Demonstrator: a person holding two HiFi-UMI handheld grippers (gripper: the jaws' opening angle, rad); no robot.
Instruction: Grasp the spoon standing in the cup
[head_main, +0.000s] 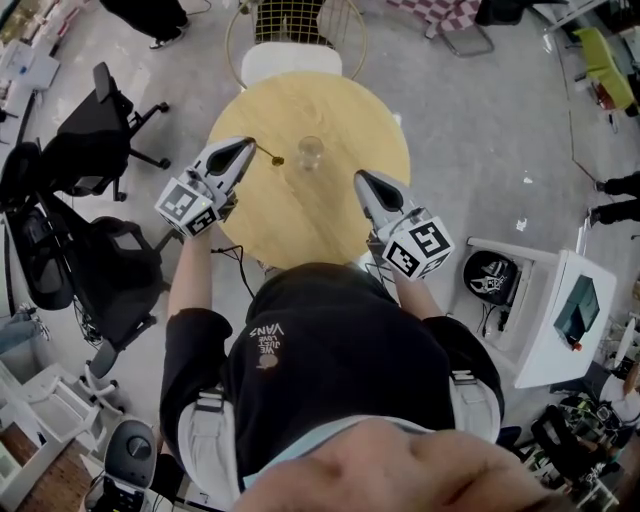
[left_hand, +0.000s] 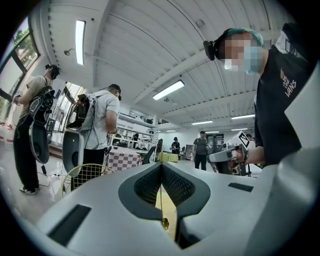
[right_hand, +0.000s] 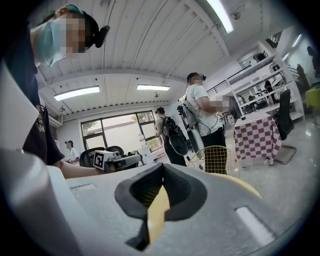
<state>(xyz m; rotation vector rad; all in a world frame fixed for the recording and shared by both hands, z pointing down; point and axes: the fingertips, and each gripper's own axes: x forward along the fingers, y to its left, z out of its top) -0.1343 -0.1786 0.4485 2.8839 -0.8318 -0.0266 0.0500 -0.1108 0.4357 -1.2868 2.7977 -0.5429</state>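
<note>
**Gold spoon pinched in the left gripper, outside the cup**

Gold-coloured and thin, the spoon (head_main: 268, 155) sits above the round wooden table (head_main: 300, 225), its handle clamped between the closed jaws of the left gripper (head_main: 248, 146). In the head view its long axis runs from those jaw tips towards the clear cup (head_main: 310, 152). The bowl end points at the cup and stops just beside it, not inside. The left gripper view shows the slim handle (left_hand: 161, 197) running along the seam of the pressed-together jaws. The right gripper (head_main: 360, 177) hangs over the table's near side with its jaws closed on nothing.
</note>
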